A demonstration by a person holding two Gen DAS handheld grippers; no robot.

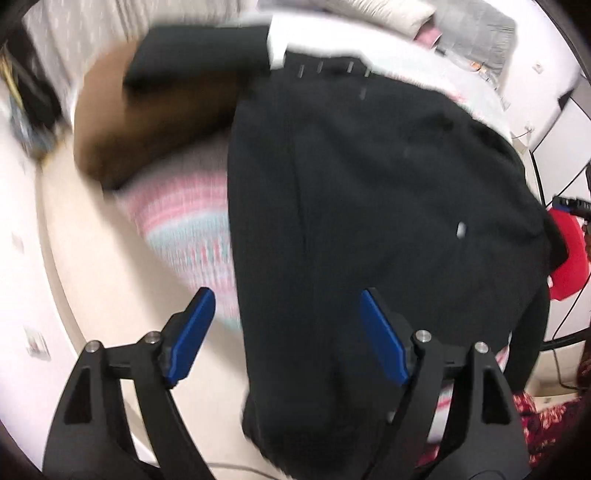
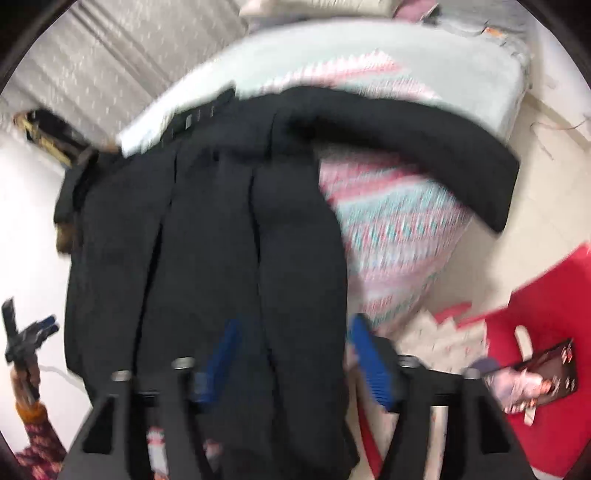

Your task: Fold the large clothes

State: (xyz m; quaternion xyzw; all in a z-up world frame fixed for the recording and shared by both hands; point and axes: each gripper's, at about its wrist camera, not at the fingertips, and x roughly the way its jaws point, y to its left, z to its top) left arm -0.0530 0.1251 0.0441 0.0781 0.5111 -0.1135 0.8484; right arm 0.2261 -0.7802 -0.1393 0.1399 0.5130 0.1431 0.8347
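Observation:
A large black garment (image 1: 369, 184) lies spread over a bed, its lower part hanging over the near edge. In the left wrist view, one black sleeve (image 1: 195, 62) reaches to the upper left. My left gripper (image 1: 286, 299) hovers above the garment's left edge, open, with nothing pressed between its blue pads (image 1: 192, 332). In the right wrist view the same garment (image 2: 221, 221) shows long folds, and a sleeve (image 2: 443, 147) stretches to the right. My right gripper (image 2: 297, 323) stands open over the garment's near end, holding nothing. The view is blurred.
The bed has a pink and teal patterned cover (image 1: 184, 229) with pillows (image 1: 369, 14) at its far end. A brown cushion-like thing (image 1: 147, 129) lies under the sleeve. A red seat (image 2: 546, 314) holding a box stands on the cream floor at right. A patterned sleeve (image 2: 37, 443) is at lower left.

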